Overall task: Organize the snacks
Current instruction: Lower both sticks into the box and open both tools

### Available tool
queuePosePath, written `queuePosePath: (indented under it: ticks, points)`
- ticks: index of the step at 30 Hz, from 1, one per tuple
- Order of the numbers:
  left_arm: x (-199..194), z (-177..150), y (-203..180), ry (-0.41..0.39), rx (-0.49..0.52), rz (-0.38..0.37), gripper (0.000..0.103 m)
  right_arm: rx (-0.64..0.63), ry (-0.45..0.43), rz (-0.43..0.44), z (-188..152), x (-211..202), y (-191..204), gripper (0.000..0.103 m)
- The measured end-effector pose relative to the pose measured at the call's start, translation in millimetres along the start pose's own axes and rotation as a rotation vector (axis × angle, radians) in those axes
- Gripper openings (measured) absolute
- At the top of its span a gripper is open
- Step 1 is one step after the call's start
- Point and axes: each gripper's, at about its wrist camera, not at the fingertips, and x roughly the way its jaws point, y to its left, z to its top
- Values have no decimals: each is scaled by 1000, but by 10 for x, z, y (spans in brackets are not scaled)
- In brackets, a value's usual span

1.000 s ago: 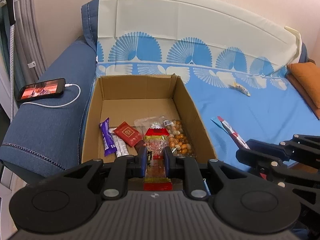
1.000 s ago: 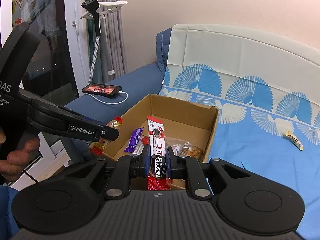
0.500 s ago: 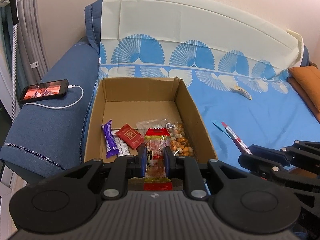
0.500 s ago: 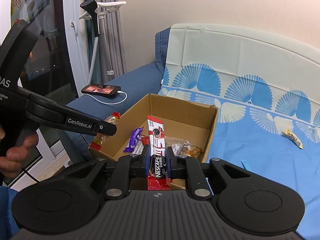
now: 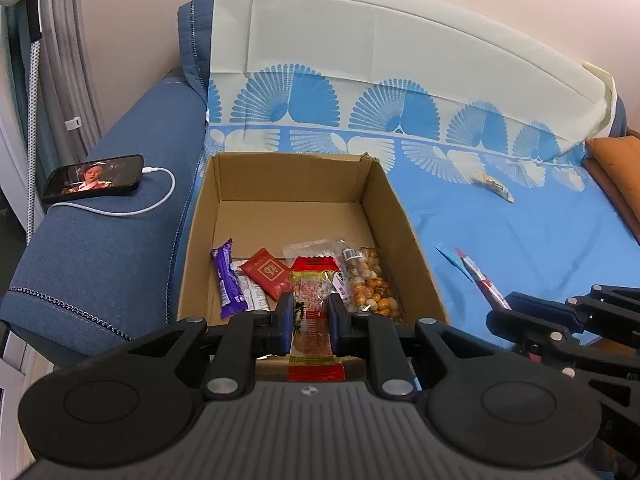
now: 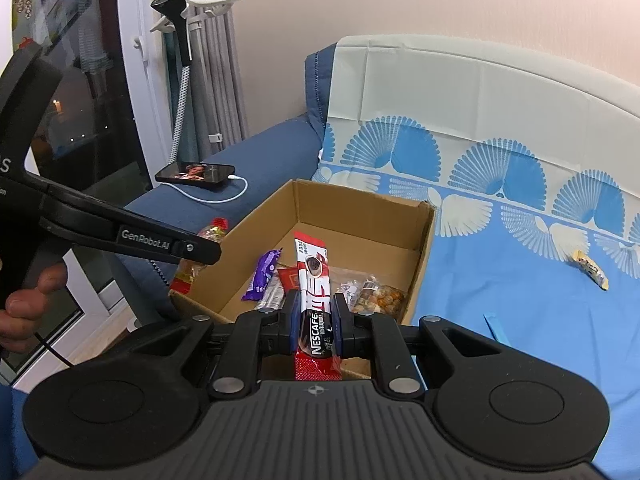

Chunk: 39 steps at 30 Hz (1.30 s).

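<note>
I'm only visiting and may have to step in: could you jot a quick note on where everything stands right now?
Left tool: shut on a clear red-ended candy packet, held over the cardboard box.
Right tool: shut on a Nescafe stick, also at the box.
Done: purple bar, red sachet and nut bag lie in the box.
Left: drop both held items in, then fetch the small yellow snack off the blue sheet.

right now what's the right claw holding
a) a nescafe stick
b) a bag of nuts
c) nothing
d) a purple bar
a: the right claw is shut on the red nescafe stick, held over the box; the purple bar and nuts lie inside the box.
</note>
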Motion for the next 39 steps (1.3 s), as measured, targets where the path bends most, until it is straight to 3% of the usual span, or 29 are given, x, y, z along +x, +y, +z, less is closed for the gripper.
queuePosePath:
  ticks: [26,39]
  points:
    - [611,334,292,46,-75,32,20,83,82,8,178,776,-165,18]
    - [1107,426,372,117,-95,73,20,130,153,1,189,1325,-245,18]
